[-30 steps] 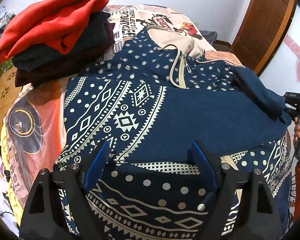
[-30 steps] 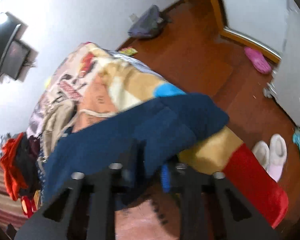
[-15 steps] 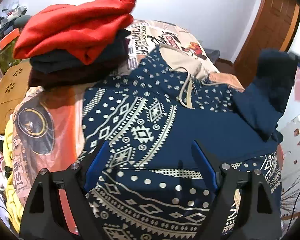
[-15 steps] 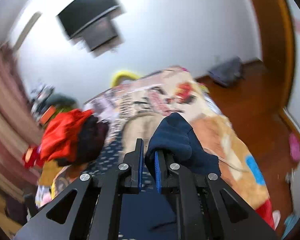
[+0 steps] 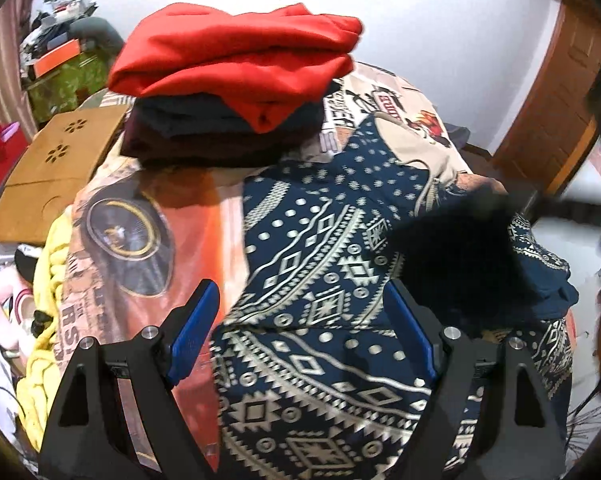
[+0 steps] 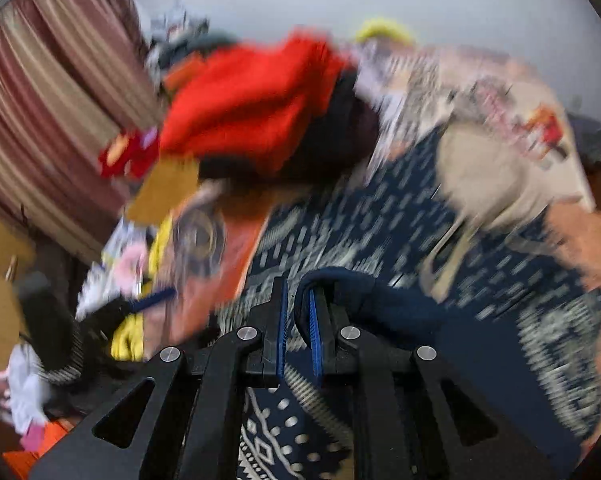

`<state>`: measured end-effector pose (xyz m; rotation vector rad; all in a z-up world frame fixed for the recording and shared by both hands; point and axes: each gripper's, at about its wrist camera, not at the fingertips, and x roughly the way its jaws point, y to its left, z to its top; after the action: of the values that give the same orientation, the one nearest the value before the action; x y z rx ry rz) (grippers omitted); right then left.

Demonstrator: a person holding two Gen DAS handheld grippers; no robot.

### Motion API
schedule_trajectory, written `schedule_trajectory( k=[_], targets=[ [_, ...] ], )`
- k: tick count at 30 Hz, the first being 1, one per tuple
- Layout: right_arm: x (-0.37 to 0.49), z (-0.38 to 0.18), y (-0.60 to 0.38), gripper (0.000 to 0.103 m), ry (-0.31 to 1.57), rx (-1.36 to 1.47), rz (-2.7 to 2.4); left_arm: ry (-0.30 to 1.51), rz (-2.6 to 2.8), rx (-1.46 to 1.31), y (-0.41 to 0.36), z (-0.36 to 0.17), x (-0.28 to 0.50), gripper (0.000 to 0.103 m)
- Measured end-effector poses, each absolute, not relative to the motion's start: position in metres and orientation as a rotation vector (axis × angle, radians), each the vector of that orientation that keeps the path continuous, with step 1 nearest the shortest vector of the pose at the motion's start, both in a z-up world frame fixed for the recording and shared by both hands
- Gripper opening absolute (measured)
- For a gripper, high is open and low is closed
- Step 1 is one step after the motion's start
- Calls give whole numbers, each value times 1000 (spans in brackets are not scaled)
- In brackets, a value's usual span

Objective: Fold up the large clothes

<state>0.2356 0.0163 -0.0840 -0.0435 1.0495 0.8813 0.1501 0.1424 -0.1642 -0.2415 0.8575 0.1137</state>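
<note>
The sleeve-fold is in hand: the right tongs [image 6: 296, 316] are clamped on the dark sleeve cuff [image 6: 340, 292] of the patterned navy hoodie [image 5: 324, 280], which lies spread on the bed just in front of the folded clothes stack [image 5: 236, 80]. The left tongs [image 5: 300, 332] hover wide open and empty above the hoodie's hem. Next, I judge, the cuff should be laid flat across the hoodie's body and let go — then the hem end folded up toward the stack.

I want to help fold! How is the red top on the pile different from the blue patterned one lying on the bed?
The red top is already folded; the blue patterned one lies spread out. The red top sits on a pile of dark clothes; the blue one lies straight on the bed cover. The red top is plain; the blue one has pale dots and diamonds. The red top is untouched; the right gripper pinches the blue one's sleeve. Both are on the bed.
</note>
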Motion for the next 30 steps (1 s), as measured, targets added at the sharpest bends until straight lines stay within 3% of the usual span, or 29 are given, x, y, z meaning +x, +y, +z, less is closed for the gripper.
schedule_trajectory(
  k=[8,18,30],
  targets=[
    [204,-151,47,13,1218,-334,895,910,156,-247,157,-177,140,83],
    [186,-109,-15,45,1057,-306,907,921,77,-177,122,-170,151,83],
    [238,-68,-151,51,913,-73,502,924,-21,24,44,-179,182,83]
  ],
)
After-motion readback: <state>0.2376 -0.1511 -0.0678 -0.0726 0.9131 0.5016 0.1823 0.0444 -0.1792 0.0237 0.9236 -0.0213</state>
